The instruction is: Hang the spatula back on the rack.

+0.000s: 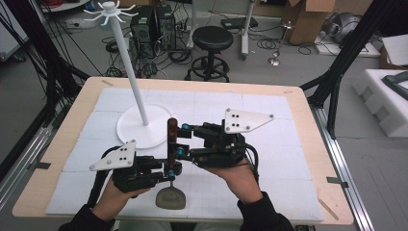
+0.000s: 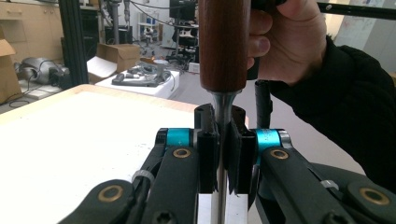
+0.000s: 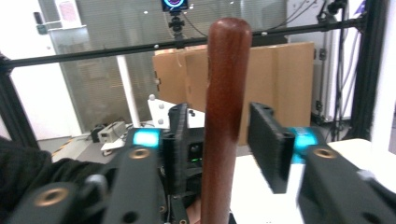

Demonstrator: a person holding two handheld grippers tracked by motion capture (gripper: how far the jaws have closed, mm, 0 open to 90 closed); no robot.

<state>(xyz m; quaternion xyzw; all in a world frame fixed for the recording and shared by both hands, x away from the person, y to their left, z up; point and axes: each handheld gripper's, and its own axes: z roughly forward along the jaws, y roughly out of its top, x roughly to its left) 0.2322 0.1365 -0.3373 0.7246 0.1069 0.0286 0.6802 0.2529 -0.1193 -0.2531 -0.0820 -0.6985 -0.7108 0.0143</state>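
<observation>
A kitchen utensil stands upright at the table's front, its grey head [image 1: 171, 198] resting on the white mat. Its dark wooden handle [image 1: 172, 131] points up. My left gripper [image 1: 170, 170] is shut on the thin metal shaft [image 2: 223, 103] just below the handle [image 2: 223, 46], pads pressed on both sides. My right gripper [image 1: 179, 140] comes in from the right at handle height. In the right gripper view the handle [image 3: 227, 116] stands between that gripper's [image 3: 224, 140] jaws with a slim gap at the right pad [image 3: 268, 144], so it is open.
A white hook stand has its round base [image 1: 137, 132] just behind the utensil, and its pole rises to a ring of hooks [image 1: 109, 10]. The white mat [image 1: 284, 159] covers most of the wooden table [image 1: 298, 94]. A black stool [image 1: 211, 41] stands on the floor beyond.
</observation>
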